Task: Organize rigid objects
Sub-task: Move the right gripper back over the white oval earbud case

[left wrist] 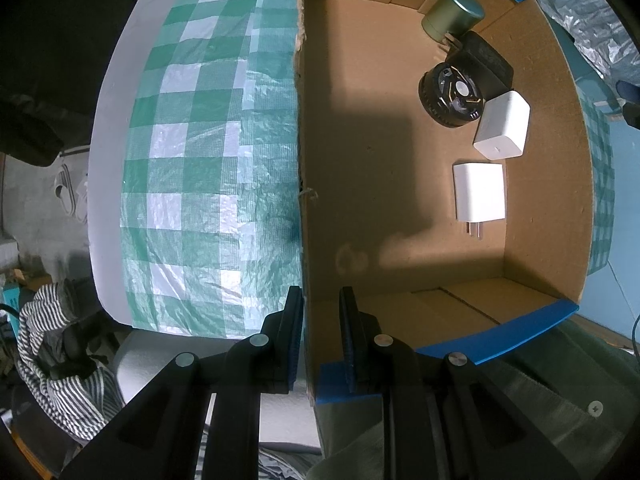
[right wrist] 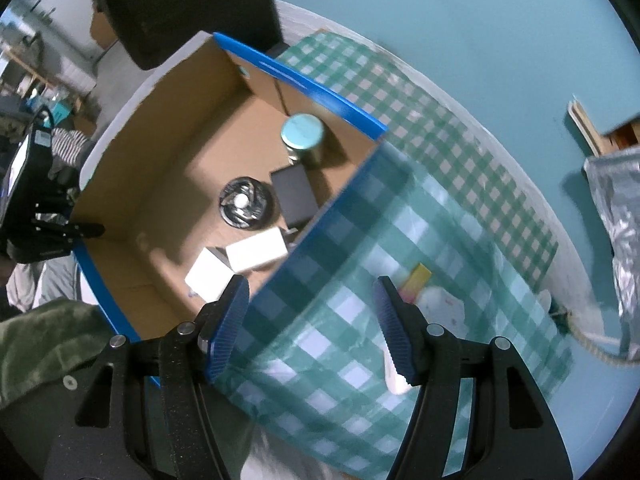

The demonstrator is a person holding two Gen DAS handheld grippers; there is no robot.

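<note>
In the left wrist view, the left half of the frame is taken up by a green-and-white checked plastic tablecloth (left wrist: pixel 192 152), glossy and crinkled, spread over a white table. At bottom centre the left gripper (left wrist: pixel 320 320) is seen astride the left wall of the brown corrugated cardboard box (left wrist: pixel 304 160): one black finger stands outside the wall and one inside, with the ragged cardboard edge between them. The outer pad lies against the wall, while a gap shows on the inner side, so it cannot be told whether the wall is actually pinched; the box is probably being steadied there.

To the right, on the box floor, the sorted rigid items are gathered towards the upper right corner: a flat white plastic wall charger (left wrist: pixel 479 191) with its metal prongs pointing down-frame, a blocky white plastic adapter (left wrist: pixel 502 125) just above it, a black ribbed round part (left wrist: pixel 451 96) with a pale disc at its centre, a black rectangular adapter (left wrist: pixel 486 62) behind that, and an olive-green metal cylinder tin (left wrist: pixel 452 14) in the corner. They are clustered closely, some seemingly touching.

In the right wrist view, the same box fills the left and centre, its rims edged with blue tape (right wrist: pixel 300 76). At bottom centre the right gripper (right wrist: pixel 312 320) is spread wide with nothing between its blue ribbed pads (right wrist: pixel 228 320); it hangs over the near box wall and the cloth. At lower right, a yellow card and pale objects (right wrist: pixel 424 292) on the cloth are blurred beyond identification; they may be the items left to collect.
</note>
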